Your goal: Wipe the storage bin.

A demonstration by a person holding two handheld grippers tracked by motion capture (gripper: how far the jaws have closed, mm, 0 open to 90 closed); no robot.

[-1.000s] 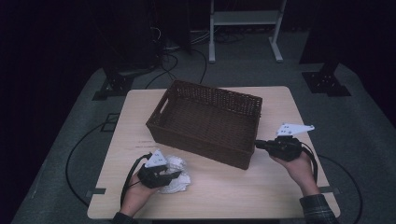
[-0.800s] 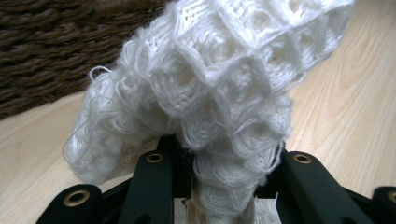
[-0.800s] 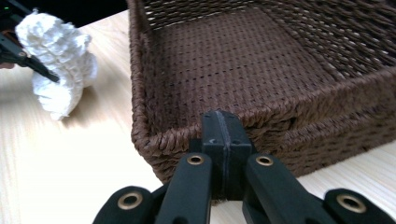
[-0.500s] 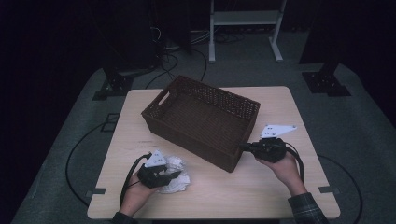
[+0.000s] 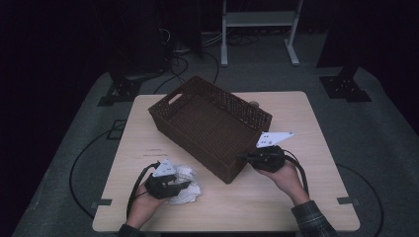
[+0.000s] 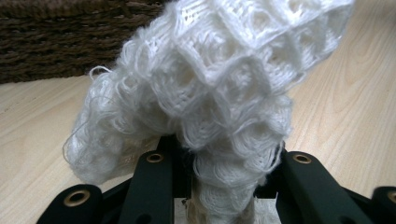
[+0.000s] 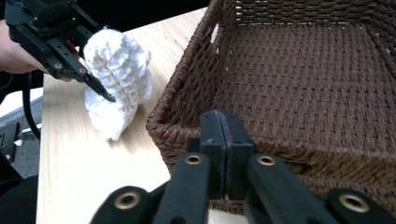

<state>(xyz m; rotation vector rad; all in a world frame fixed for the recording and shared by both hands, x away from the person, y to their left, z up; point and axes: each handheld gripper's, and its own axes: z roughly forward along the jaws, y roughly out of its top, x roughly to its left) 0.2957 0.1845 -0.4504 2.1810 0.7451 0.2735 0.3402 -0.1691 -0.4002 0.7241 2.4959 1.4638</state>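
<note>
1. A pale wooden counter stands in a dark room on grey floor, with cables and stand feet at the far side.
2. The left claw sits at the near left of the counter. Its jaws are drawn in narrow and clamp a white knitted cloth.
3. In the left gripper view the cloth bulges up out of the jaws in a crumpled bunch. From above, its lower part looks to rest on the counter.
4. The right claw is at the near right corner of the brown woven basket. Its jaws have just been easing apart a little.
5. In the right gripper view its pads look pressed together right at the basket rim, with no gap to be seen. I cannot tell whether any wicker is pinched between them.
6. The basket sits mid-counter, turned at an angle, with its near corner pointing between the two hands. Its floor shows bare.
7. The cloth lies just beside the basket's near left wall, outside it.
8. Judgement: the work looks like putting the cloth into the basket.
   - Done: the cloth is gripped and the basket stands within reach.
   - Left: lifting the cloth over the rim, letting it go inside, and drawing both claws away.
</note>
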